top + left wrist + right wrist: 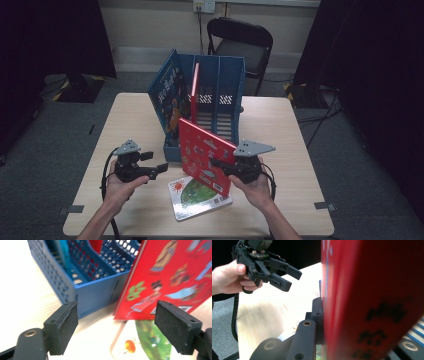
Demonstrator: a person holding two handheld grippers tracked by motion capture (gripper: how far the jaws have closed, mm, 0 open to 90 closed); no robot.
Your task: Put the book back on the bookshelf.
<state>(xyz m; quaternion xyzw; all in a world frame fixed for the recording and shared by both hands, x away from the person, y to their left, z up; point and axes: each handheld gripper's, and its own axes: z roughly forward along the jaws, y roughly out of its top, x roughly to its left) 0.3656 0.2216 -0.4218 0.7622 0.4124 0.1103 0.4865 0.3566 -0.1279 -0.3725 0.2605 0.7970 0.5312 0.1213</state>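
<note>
One red picture book (205,152) is pinched upright by the right claw (218,164), just before the blue file rack (216,90); the left claw (159,169) is spread, unladen.

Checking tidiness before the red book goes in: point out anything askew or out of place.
The blue book in the blue file rack leans outward. The white-and-green book lies flat and skewed near the table's front edge. The red book tilts in the right tongs.
</note>
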